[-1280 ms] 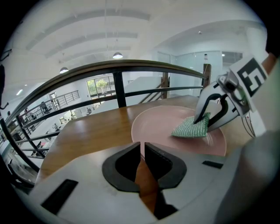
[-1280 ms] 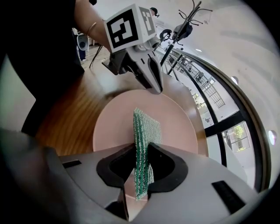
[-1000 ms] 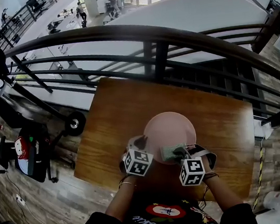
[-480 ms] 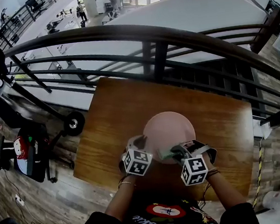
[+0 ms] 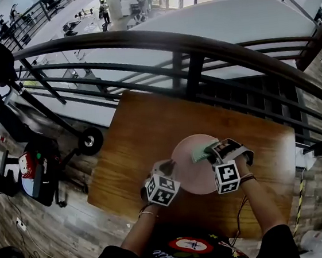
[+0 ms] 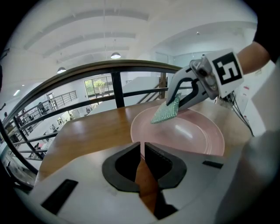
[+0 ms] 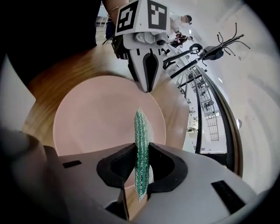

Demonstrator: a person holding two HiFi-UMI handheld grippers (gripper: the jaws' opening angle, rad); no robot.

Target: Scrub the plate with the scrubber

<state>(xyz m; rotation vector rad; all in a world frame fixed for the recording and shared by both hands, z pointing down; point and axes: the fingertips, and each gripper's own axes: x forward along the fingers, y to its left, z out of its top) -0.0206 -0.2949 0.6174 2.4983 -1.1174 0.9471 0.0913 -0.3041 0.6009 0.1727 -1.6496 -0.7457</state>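
You swept your right gripper [image 5: 212, 148], jaws clamped on the green scrubber [image 5: 201, 151], from the near edge of the pink plate [image 5: 195, 176] to its far right rim, so I judged a scrubbing stroke was under way. Your left gripper [image 5: 168, 168] kept its nearly closed jaws pinched on the near-left rim. The plate lay flat on the wooden table [image 5: 144, 133], smooth with no visible residue.

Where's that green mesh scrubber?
In the head view, the green mesh scrubber is clamped in the right tool, at the far right rim of the round pink plate.
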